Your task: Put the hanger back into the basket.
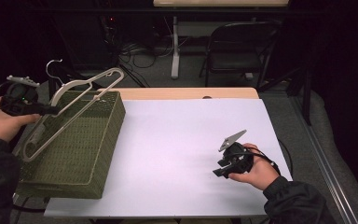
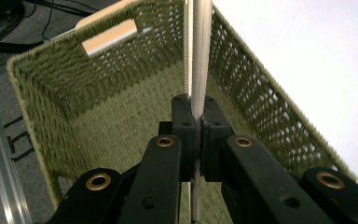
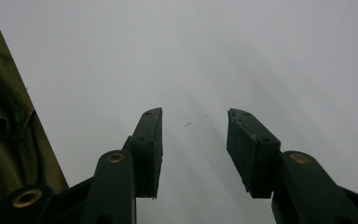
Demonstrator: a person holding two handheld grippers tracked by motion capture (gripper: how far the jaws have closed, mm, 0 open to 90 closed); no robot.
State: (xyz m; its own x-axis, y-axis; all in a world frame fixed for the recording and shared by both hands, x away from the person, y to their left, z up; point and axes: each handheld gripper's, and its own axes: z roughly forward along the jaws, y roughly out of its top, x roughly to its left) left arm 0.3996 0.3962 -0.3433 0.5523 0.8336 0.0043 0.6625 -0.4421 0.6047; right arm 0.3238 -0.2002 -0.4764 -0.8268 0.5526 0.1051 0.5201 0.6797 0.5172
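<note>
Black jaws clamp pale hanger (image 2: 200, 51), tilted above green basket (image 2: 121, 107).

Olive-green woven basket (image 1: 81, 154), open-weave sides, tighter weave on floor. I see hanger (image 1: 77, 105) pale beige/cream w/ silver hook. Table cover (image 1: 186, 149) plain white; wood edge behind it light tan. Both grippers matte black, brass-coloured rivets.

Your right gripper (image 1: 220, 169) has bare white bench (image 1: 182, 140) ahead of it and to every side, with nothing between its parted jaws. On the left, the green woven basket (image 1: 103, 154) walls off the bench edge, and the pale hanger (image 1: 77, 105) slants across its open top, blocking a straight drop inside.
</note>
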